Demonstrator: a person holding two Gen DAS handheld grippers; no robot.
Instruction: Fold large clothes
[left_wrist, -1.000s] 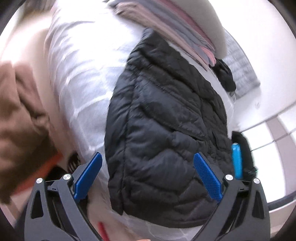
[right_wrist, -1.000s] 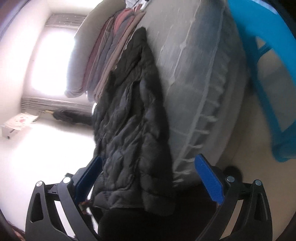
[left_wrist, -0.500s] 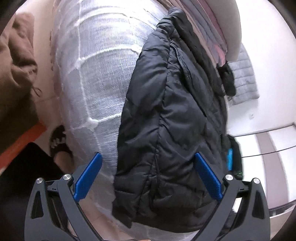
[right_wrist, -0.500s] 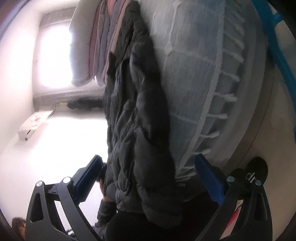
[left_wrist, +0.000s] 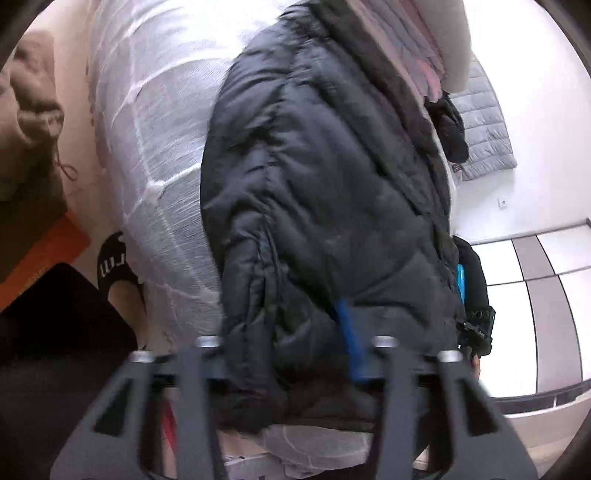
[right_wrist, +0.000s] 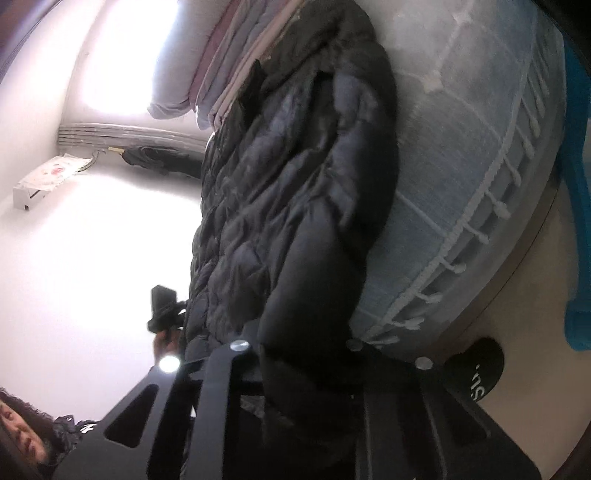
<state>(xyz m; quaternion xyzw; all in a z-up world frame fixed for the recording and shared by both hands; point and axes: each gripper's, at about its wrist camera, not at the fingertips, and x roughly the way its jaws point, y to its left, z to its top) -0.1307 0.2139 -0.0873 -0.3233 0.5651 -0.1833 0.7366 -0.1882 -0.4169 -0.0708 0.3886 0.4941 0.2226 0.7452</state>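
A black quilted puffer jacket (left_wrist: 325, 177) lies lengthwise on a bed with a pale grey-white cover (left_wrist: 155, 122). Its hem hangs at the near bed edge. My left gripper (left_wrist: 291, 354) is shut on the jacket's hem; folds of jacket bulge between the jaws and one blue pad (left_wrist: 349, 343) shows. In the right wrist view the same jacket (right_wrist: 295, 192) fills the middle. My right gripper (right_wrist: 299, 365) is shut on its lower corner, with the pads hidden by the fabric.
A stack of folded pink and grey clothes (left_wrist: 413, 44) lies at the bed's far end. A blue chair (right_wrist: 576, 206) stands right of the bed. A slippered foot (left_wrist: 114, 266) stands on the floor by the bed. The other gripper (right_wrist: 164, 306) shows beyond the jacket.
Both grippers moved in to the jacket's near hem and closed on it. They were open and clear of the fabric half a second ago.
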